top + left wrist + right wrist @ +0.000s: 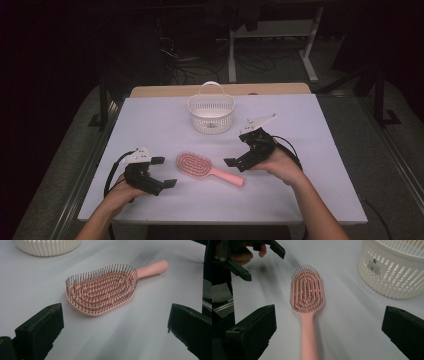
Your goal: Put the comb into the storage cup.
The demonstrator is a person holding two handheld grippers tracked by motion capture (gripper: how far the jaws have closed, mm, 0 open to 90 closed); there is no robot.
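Note:
A pink hairbrush (pixel 205 169) lies bristles up on the white table (pixel 310 195), its handle pointing right and toward me. My left gripper (pixel 165 172) sits just left of the brush head, open, with nothing between its jaws. My right gripper (pixel 236 149) hovers just right of the handle, also open and holding nothing. The left gripper view looks along its gripper (pixel 116 322) at the brush (pixel 100 291) head. In the right gripper view the handle of the brush (pixel 307 292) runs between the wide jaws of that gripper (pixel 328 325), with the left gripper (pixel 260 261) beyond.
A white slatted basket (pixel 211 112) with a raised handle stands behind the brush near the table's far edge, and it appears as the basket (pixel 47 246) and the basket (pixel 394 267) in the gripper views. Dark floor, cables and desk legs lie beyond the table.

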